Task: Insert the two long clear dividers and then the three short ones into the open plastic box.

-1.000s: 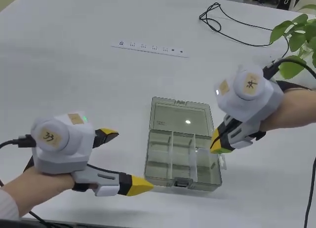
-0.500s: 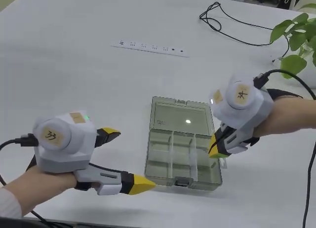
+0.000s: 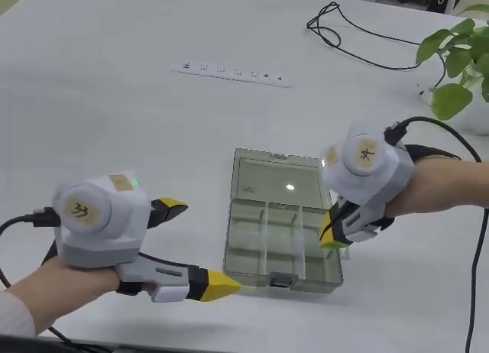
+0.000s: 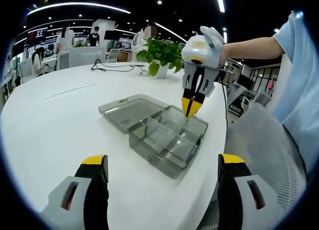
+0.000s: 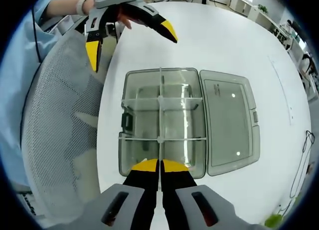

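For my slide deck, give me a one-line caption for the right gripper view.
Right gripper, fingers together, over the open plastic box with clear dividers fitted; left gripper open beyond.

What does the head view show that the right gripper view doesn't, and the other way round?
Head view: the right gripper seen from above. Right gripper view: a mesh chair beside the table, plus its own shut jaws on a clear divider. Both: the open plastic box and the open left gripper.

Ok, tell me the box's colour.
The box is translucent grey-green, seen best in the right gripper view.
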Demonstrator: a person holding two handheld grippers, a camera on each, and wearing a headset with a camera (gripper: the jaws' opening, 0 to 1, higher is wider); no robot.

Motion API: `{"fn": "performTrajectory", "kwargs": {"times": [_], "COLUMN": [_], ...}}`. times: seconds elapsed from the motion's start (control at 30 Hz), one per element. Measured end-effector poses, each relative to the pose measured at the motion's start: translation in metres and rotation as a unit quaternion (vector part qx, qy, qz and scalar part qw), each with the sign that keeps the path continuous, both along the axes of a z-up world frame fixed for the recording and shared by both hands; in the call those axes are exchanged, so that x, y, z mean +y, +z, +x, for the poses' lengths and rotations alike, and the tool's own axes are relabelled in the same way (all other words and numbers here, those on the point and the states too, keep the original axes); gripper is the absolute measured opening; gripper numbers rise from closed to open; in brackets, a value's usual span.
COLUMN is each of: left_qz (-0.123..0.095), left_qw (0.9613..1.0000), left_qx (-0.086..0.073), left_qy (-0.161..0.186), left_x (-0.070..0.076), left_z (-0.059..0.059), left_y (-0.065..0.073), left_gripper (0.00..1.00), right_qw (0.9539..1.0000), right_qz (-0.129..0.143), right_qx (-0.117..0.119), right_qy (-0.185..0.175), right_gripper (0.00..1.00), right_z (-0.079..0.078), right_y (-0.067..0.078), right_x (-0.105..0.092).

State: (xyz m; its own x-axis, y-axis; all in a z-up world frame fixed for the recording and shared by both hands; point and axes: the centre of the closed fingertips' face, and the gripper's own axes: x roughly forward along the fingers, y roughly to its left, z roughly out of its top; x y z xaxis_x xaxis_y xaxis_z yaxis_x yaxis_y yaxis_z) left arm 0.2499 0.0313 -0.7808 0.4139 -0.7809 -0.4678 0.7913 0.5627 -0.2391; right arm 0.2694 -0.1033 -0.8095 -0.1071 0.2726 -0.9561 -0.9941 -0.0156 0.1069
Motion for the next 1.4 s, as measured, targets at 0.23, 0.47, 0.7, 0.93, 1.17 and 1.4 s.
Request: {"fn": "performTrajectory", "kwargs": {"times": [0.23,0.47,0.7,0.93,1.17,1.4], "left_qz": [-0.001,-0.002,-0.002,0.0,0.017,0.021], "left_qw": [1.0,0.9999,0.9999,0.9997,0.9993,0.9978], "left_qx": [-0.003,-0.007,-0.009,-0.026,-0.027,-0.04], "left_qy": [-0.005,-0.01,-0.008,0.005,0.017,0.049], "left_x": [-0.003,-0.007,-0.006,0.001,0.012,0.02], "left_z": [0.001,0.002,0.003,0.0,-0.008,-0.01], "left_y": [0.001,0.003,0.004,0.012,0.014,0.025], "left_gripper": [0.93,0.93,0.93,0.96,1.0,1.0], "right_qw": [0.9998,0.9945,0.9865,0.9647,0.9403,0.865], "right_qz": [0.011,0.097,0.152,0.211,0.243,0.339], "right_qx": [-0.008,-0.032,-0.045,-0.082,-0.086,-0.115], "right_qy": [0.014,0.019,-0.042,-0.135,-0.222,-0.352], "right_gripper": [0.03,0.35,0.6,0.87,1.0,1.0], "right_z": [0.0,0.001,0.001,-0.003,-0.033,-0.042], "right_y": [0.001,0.021,0.031,0.042,0.03,0.043], "right_x": [0.0,0.008,0.0,-0.019,-0.052,-0.061]}}
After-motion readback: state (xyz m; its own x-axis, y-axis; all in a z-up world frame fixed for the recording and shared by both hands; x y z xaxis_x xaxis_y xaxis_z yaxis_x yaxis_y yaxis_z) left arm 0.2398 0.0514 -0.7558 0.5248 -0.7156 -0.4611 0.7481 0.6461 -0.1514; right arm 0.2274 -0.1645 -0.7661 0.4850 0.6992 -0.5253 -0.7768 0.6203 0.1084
